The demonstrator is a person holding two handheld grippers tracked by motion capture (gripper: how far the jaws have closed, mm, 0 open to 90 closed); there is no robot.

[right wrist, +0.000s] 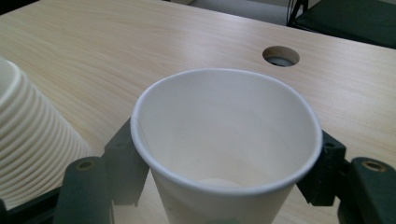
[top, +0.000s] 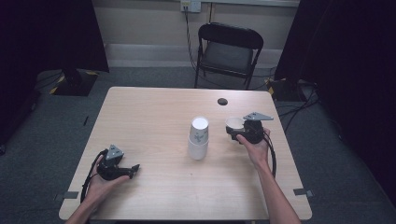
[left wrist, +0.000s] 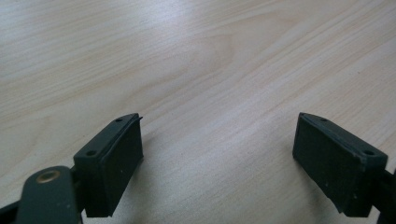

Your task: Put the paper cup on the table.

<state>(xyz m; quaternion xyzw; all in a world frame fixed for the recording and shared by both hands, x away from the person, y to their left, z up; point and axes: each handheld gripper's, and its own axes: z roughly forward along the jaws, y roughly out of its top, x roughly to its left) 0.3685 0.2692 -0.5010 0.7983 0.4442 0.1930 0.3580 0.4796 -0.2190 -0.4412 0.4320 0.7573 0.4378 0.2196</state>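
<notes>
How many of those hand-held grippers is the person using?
2. The left hand-held gripper rests near the table's front left, jaws open and empty. The right hand-held gripper holds a single paper cup beside the cup stack.

A tall stack of white paper cups (top: 198, 138) stands mid-table on the pale wooden table (top: 154, 116); a single white paper cup (top: 233, 124) sits just right of it, a round cable hole (top: 222, 101) behind.

Left gripper (left wrist: 219, 140) with black jaws spread wide apart, nothing between them, low over bare pale wooden table (left wrist: 196, 60) with faint grain.
</notes>
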